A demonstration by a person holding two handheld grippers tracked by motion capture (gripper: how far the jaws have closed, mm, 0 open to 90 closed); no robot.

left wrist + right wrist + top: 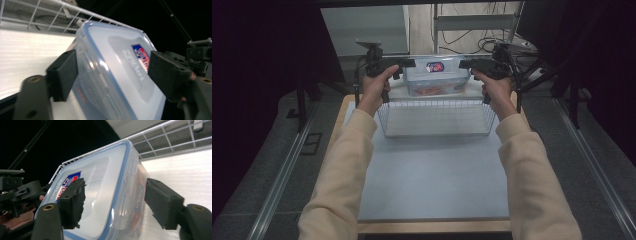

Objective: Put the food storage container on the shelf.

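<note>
A clear plastic container [437, 80] with a blue-rimmed lid and a red-and-blue sticker hangs over the far part of a white wire basket [437, 133]. Something orange shows through its wall. My left gripper [408, 64] clamps its left end and my right gripper [465, 64] its right end. In the left gripper view the container [112, 62] sits tilted between my left gripper's [113, 73] jaws, one on the lid and one on the underside. In the right gripper view my right gripper [117, 201] holds the container [105, 190] the same way.
The basket stands at the far end of a pale blue mat [432, 175] on a wooden table. Its wire rim [50, 15] [165, 135] runs behind the container. Metal rails [282, 175] flank the table, and cables and stand legs [492, 40] lie beyond it.
</note>
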